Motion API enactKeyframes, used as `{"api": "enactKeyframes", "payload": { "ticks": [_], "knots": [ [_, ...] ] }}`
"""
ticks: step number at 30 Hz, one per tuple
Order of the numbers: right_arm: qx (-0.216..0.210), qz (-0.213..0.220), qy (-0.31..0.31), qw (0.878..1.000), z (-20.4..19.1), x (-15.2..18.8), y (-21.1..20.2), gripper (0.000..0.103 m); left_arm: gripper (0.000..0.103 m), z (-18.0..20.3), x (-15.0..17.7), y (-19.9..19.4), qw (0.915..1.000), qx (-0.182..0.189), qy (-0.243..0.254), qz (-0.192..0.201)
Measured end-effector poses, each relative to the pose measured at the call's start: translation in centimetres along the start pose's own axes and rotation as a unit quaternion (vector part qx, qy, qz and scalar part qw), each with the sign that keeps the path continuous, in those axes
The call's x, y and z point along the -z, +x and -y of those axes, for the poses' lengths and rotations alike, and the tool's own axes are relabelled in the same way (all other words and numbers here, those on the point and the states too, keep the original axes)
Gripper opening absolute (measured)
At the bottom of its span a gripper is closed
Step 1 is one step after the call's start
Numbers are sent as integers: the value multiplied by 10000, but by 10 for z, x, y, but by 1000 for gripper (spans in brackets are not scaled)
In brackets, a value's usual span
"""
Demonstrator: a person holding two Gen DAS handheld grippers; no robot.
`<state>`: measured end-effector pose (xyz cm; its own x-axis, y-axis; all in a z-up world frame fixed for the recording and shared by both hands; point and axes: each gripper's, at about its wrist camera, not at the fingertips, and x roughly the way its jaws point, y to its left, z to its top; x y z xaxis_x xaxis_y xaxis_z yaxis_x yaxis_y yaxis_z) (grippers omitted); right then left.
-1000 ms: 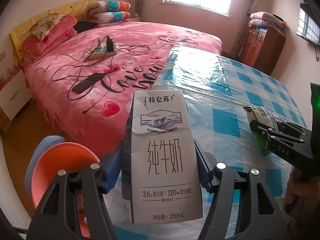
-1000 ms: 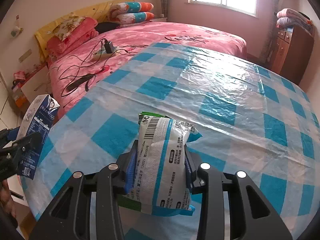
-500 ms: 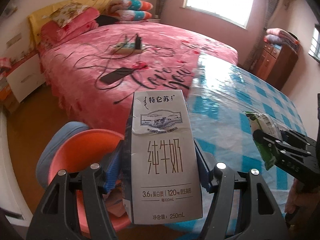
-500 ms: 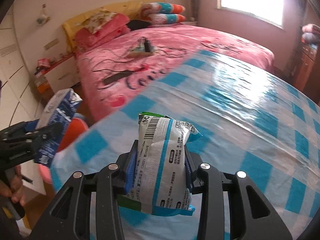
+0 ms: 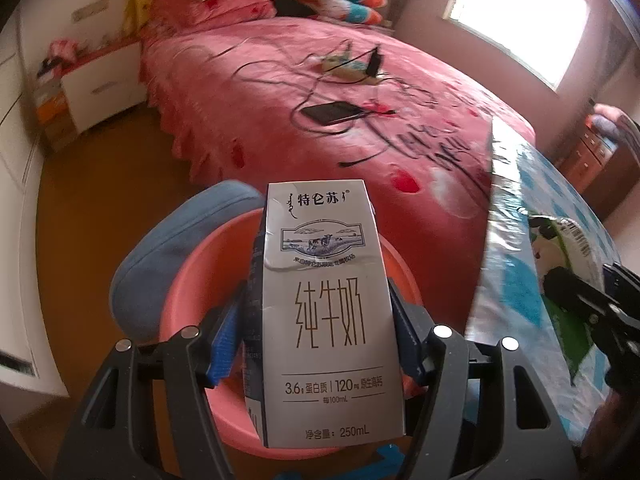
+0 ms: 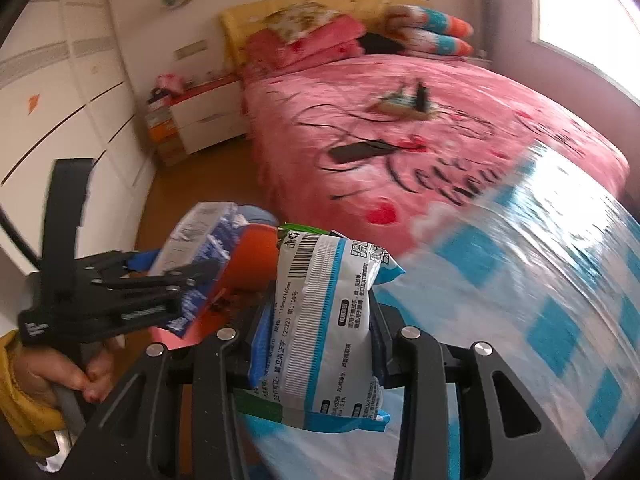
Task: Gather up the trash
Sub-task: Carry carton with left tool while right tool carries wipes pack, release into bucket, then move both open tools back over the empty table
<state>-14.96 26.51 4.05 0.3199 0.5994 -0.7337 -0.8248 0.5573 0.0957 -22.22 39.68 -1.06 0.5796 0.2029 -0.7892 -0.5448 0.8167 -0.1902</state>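
My left gripper [image 5: 320, 320] is shut on a white 250 mL milk carton [image 5: 326, 308] and holds it upright right over a pink plastic basin [image 5: 192, 280] on the floor. The carton [image 6: 196, 240] and left gripper [image 6: 160, 280] also show at the left of the right wrist view, over the basin [image 6: 256, 256]. My right gripper [image 6: 316, 336] is shut on a white and blue plastic packet [image 6: 324, 320] above the table's left edge. The packet [image 5: 560, 248] also shows at the right of the left wrist view.
A blue stool [image 5: 176, 232] stands under the basin. The table with a blue checked plastic cloth [image 6: 540, 300] lies to the right. A pink bed [image 5: 360, 92] with cables, a phone [image 5: 330, 113] and a power strip is behind. White drawers [image 6: 204, 120] stand by the wall.
Both grippers have swung left, off the table and toward the basin. The milk carton now hangs over the basin. The packet has moved to the table's left edge. Both grips are unchanged.
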Motion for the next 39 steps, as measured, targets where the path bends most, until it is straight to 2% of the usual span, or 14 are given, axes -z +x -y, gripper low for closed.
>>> {"api": "enactKeyframes", "payload": {
  "ticks": [5, 6, 7, 8, 9, 12, 14, 19, 26, 39],
  "knots": [
    [-267, -113, -259, 9992, -30, -14, 29, 43, 67, -27, 4, 12, 9994, -110, -314, -58],
    [-349, -148, -287, 9989, -34, -15, 37, 49, 68, -30, 4, 14, 9992, -157, -360, -58],
    [-350, -161, -306, 9988, -36, -16, 44, 67, 73, -34, 5, 16, 9989, -197, -416, -57],
    [-302, -159, -303, 9990, -36, -16, 47, 74, 77, -39, 6, 18, 9985, -248, -481, -52],
    [-281, -158, -230, 9992, -34, -16, 49, 78, 78, -43, 6, 19, 9983, -284, -517, -36],
    [-499, -96, 143, 9986, -21, -14, 43, 80, 83, -47, 7, 18, 9982, -386, -454, 33],
    [-431, 16, 311, 9986, -11, -14, 35, 86, 87, -46, 5, 16, 9981, -449, -395, 142],
    [-100, 271, 585, 9979, 11, -11, 13, 91, 92, -37, -1, 9, 9983, -399, -307, 299],
    [416, 391, 767, 9954, 38, 3, -9, 92, 96, -7, -10, -5, 9972, -344, 51, 662],
    [1209, 703, 1024, 9849, 77, 34, -51, 92, 98, 67, -17, -22, 9937, 264, 560, 934]
  ]
}}
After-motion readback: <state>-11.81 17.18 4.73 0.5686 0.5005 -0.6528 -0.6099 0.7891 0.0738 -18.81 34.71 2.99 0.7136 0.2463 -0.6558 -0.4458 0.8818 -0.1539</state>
